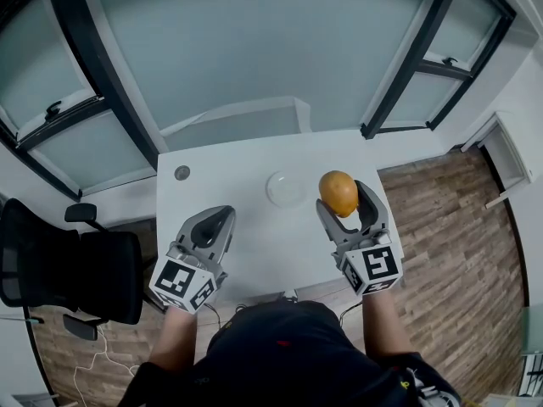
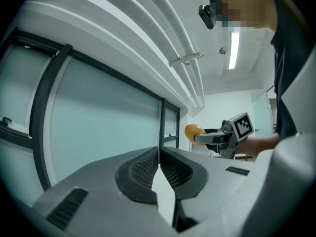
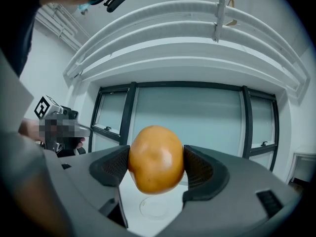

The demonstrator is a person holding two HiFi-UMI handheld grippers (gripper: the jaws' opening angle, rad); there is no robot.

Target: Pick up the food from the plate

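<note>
An orange-yellow round fruit (image 1: 338, 192) is clamped between the jaws of my right gripper (image 1: 349, 202), held up in the air to the right of the plate. The right gripper view shows the fruit (image 3: 156, 158) filling the gap between the two black pads. A small white plate (image 1: 286, 188) lies bare on the white table (image 1: 229, 176), and shows below the fruit as the plate (image 3: 155, 207). My left gripper (image 1: 216, 225) hovers over the table's left front, jaws closed together with nothing in them. From the left gripper (image 2: 159, 169) I see the fruit (image 2: 194, 131) off to the right.
A small round grey cap (image 1: 181, 173) sits at the table's back left corner. A black office chair (image 1: 68, 274) stands left of the table. Glass walls with dark frames (image 1: 93, 66) lie behind, wooden floor (image 1: 450, 227) to the right.
</note>
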